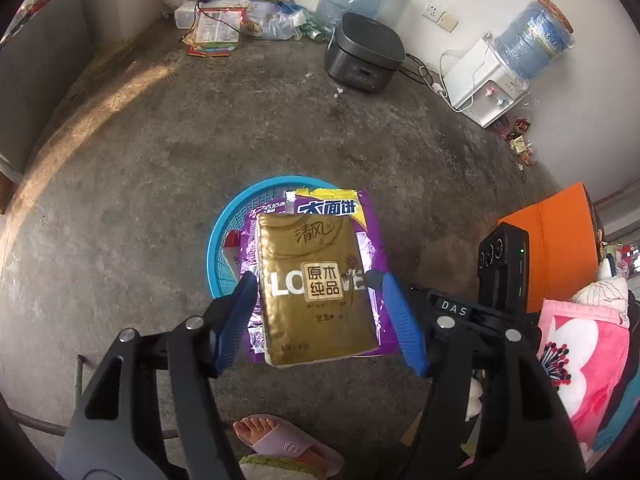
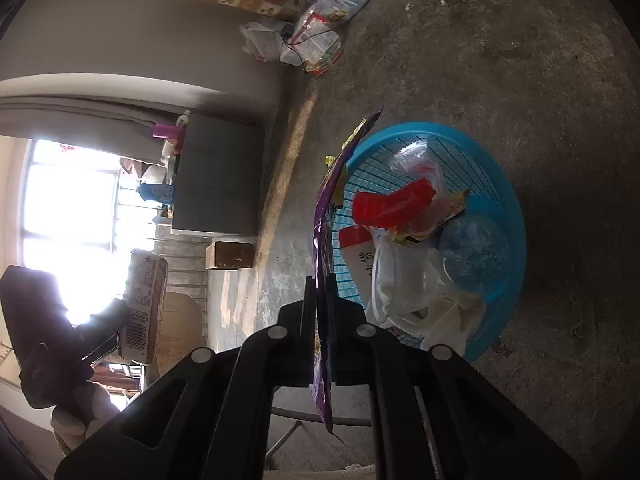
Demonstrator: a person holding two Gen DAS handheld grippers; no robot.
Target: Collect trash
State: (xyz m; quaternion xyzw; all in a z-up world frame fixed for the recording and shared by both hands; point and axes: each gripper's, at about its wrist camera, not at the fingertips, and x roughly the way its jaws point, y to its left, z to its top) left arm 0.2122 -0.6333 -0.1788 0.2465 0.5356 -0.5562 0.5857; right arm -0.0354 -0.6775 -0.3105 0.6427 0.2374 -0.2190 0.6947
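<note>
1 glossy gold tissue pack point(image 1: 318, 292), a soft rectangular block, sits between the wide-spread blue fingers of the left gripper point(image 1: 316, 304), its long axis running away from the camera, above 1 round blue lattice plastic basket point(image 1: 224, 232). The pads stand clear of it. The right gripper point(image 2: 320, 292) is pinched on 1 thin crinkly purple wrapper point(image 2: 326, 216), held edge-on beside the basket.

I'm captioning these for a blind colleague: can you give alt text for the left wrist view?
A gold tissue pack sits between the left tongs' open blue fingers, above a purple wrapper and a blue basket on a concrete floor.
</note>
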